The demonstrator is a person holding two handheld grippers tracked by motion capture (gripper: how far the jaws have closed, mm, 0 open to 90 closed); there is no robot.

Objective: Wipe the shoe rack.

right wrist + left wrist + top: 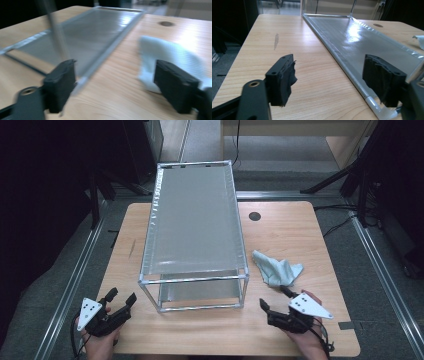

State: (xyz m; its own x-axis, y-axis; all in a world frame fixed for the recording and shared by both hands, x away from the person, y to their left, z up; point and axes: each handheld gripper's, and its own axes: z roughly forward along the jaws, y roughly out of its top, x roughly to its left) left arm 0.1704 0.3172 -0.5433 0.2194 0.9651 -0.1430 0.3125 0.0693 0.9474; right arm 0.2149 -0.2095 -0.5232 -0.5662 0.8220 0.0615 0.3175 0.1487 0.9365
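Resting low at the table's near edge, both claws stand wide with nothing between the jaws. Left claw sits off the near-left corner of the rack, apart from it; in the left gripper view that corner post lies just beside its right jaw. Right claw sits off the near-right corner, with the cloth just beyond it (crumpled, pale blue-grey, lying on the wood right of the rack, not touching it). Right gripper view is blurred; cloth shows between the jaws, farther off.
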